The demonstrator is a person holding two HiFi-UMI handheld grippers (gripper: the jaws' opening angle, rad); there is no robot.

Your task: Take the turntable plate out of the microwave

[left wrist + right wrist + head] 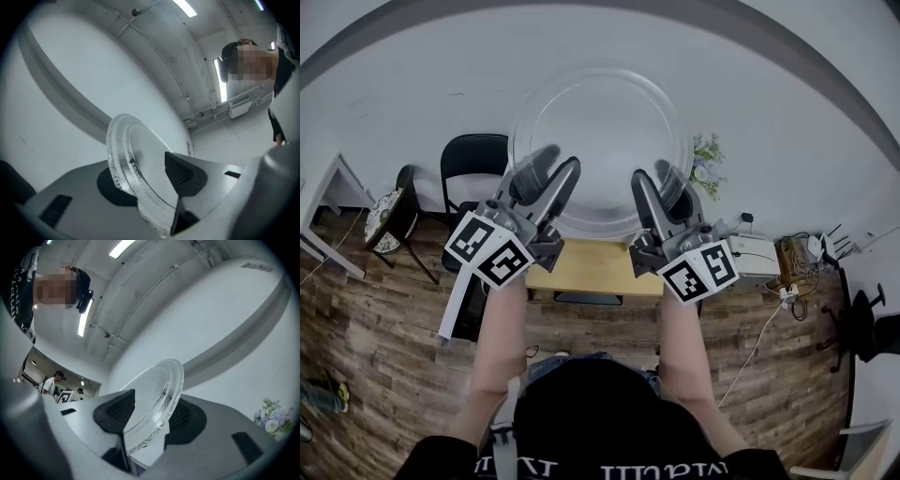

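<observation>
My left claw [555, 169] and right claw [656, 178] are pinching the turntable plate [600, 131] by its lower rim. I'm judging it stiff, slick, breakable glass.

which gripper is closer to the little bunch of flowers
Right. The right gripper grips the right edge of the glass plate, with the flowers just beyond its outer side. The left gripper grips the left edge, the whole plate between it and the flowers.

Both your forearms [499, 328] are out front, roughly parallel. L tool [555, 171] and R tool [658, 178] sit side by side, apart, tips angled up. Each tool's jaws are part-closed, pads clamped on the glass plate [600, 112] rim: L tool near-left, R tool near-right.
</observation>
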